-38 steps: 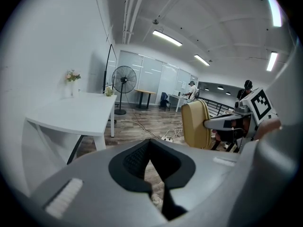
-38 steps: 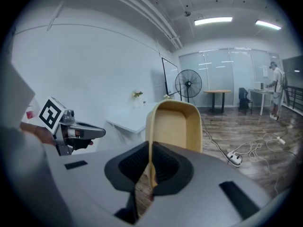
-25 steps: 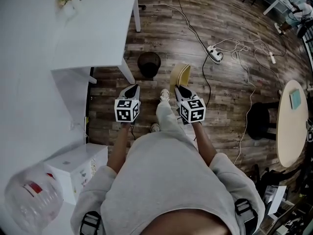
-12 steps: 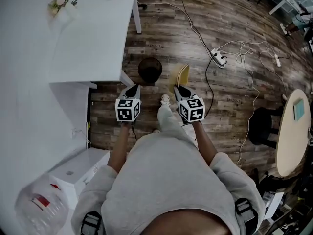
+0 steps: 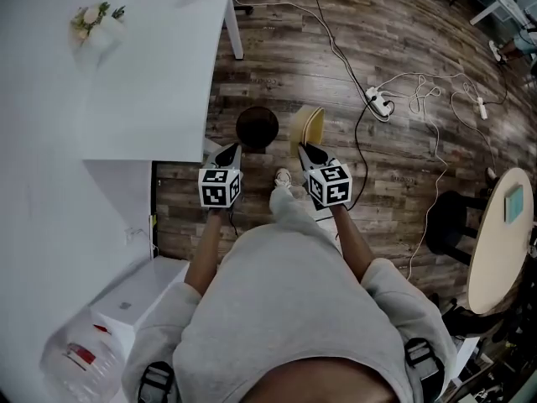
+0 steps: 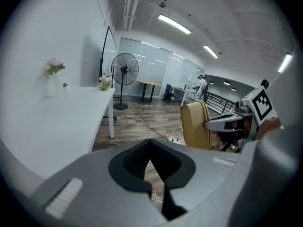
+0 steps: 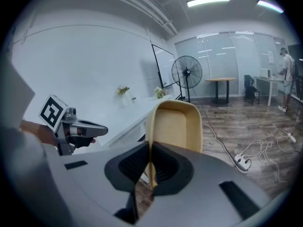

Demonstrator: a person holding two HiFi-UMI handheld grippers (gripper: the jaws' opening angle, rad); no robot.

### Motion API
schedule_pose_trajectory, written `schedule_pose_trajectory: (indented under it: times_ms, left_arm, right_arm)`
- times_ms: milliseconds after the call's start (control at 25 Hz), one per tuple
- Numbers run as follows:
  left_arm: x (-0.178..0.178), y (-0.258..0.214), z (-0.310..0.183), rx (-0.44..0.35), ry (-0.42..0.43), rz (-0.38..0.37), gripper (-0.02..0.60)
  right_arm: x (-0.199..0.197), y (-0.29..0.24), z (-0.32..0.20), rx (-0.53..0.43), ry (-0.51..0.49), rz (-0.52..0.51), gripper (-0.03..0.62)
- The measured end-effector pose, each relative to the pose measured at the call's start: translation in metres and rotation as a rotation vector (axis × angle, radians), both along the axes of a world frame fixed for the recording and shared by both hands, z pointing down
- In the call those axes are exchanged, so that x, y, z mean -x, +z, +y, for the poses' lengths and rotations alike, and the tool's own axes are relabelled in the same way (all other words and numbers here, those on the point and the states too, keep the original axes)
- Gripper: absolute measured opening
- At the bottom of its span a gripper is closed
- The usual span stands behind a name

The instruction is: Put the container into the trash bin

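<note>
A tan plastic container (image 5: 307, 128) hangs upright from my right gripper (image 5: 304, 149), which is shut on its rim. In the right gripper view the container (image 7: 177, 126) fills the space just past the gripper (image 7: 150, 151), the rim pinched between the pads. A dark round trash bin (image 5: 257, 128) stands on the wood floor beside the white table's leg, just ahead of my left gripper (image 5: 230, 149). The left gripper (image 6: 150, 144) is shut with nothing in it. In the left gripper view the container (image 6: 196, 126) shows at the right. The bin is out of sight in both gripper views.
A white table (image 5: 151, 74) with small flower pots fills the left. Cables and a power strip (image 5: 377, 102) lie on the floor to the right. A black stool (image 5: 449, 217) and a round table (image 5: 495, 233) stand at far right. A white box (image 5: 134, 300) sits near left.
Both grippers and the person have moved forward over the floor. The bin now lies closer in front of the left gripper, and the container is still held by the right one.
</note>
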State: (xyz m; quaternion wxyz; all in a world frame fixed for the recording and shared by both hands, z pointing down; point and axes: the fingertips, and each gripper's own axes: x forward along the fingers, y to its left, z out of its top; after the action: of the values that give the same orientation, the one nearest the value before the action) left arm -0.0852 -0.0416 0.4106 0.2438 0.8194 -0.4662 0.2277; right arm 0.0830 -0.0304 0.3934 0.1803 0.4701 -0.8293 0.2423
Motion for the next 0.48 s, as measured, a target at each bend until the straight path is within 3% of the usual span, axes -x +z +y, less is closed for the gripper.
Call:
schedule_pose_trajectory:
  times_ms: [480]
  left_arm:
    - [-0.023, 0.011, -0.076, 0.042, -0.033, -0.008, 0.011]
  right_arm:
    - [-0.016, 0.012, -0.08, 0.044, -0.051, -0.009, 0.029]
